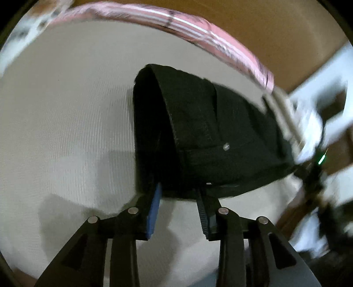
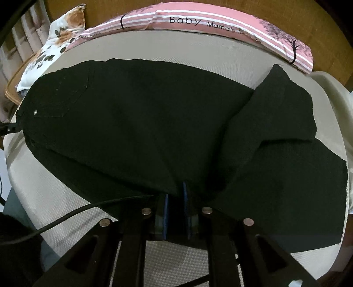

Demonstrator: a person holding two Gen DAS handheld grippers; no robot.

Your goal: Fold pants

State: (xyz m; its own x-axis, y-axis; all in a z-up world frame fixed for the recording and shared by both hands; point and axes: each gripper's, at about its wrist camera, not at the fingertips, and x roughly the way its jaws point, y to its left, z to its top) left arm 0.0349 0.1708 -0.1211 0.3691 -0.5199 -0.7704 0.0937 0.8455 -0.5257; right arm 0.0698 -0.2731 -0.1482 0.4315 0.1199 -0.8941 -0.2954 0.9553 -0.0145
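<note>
Black pants (image 2: 141,123) lie across a cream mattress (image 2: 66,198), waist at the left, legs bent at the right with one cuff folded back (image 2: 282,106). My right gripper (image 2: 176,198) is shut on the pants' near edge, fabric pinched between its blue pads. In the left wrist view the waistband end (image 1: 198,136) is lifted off the mattress (image 1: 66,110) and hangs open. My left gripper (image 1: 179,194) has its jaws apart, with the waist edge lying between and over the fingertips.
A pink striped pillow (image 2: 220,24) lies along the far edge by a wooden headboard (image 2: 242,6). A floral cloth (image 2: 50,44) sits at the far left. A black cable (image 2: 66,218) runs over the near left mattress. White furniture (image 1: 326,106) stands beyond the bed.
</note>
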